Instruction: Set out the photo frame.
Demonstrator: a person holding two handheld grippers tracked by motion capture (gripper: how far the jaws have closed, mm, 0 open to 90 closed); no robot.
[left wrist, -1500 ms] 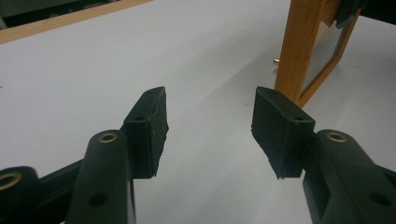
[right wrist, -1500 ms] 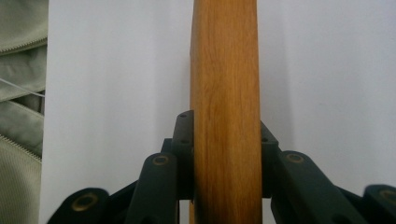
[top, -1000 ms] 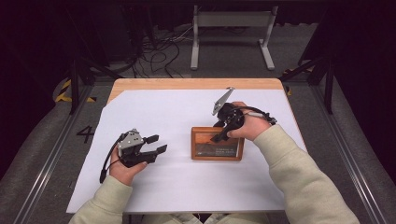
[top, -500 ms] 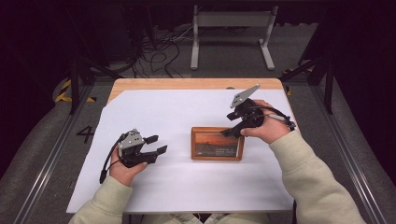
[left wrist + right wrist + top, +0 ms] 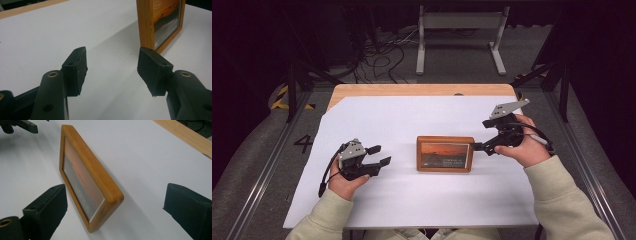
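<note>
Table seen from high above; each gripper view set low, close; picture frame [image 5: 445, 154] shared, perhaps blurred nearby.

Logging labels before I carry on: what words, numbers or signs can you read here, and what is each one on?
"4": painted on the floor left of the table.
Pale print on the picture in the wooden frame: too small to read.
Small mark at the picture's top corner: too blurred to read.
</note>
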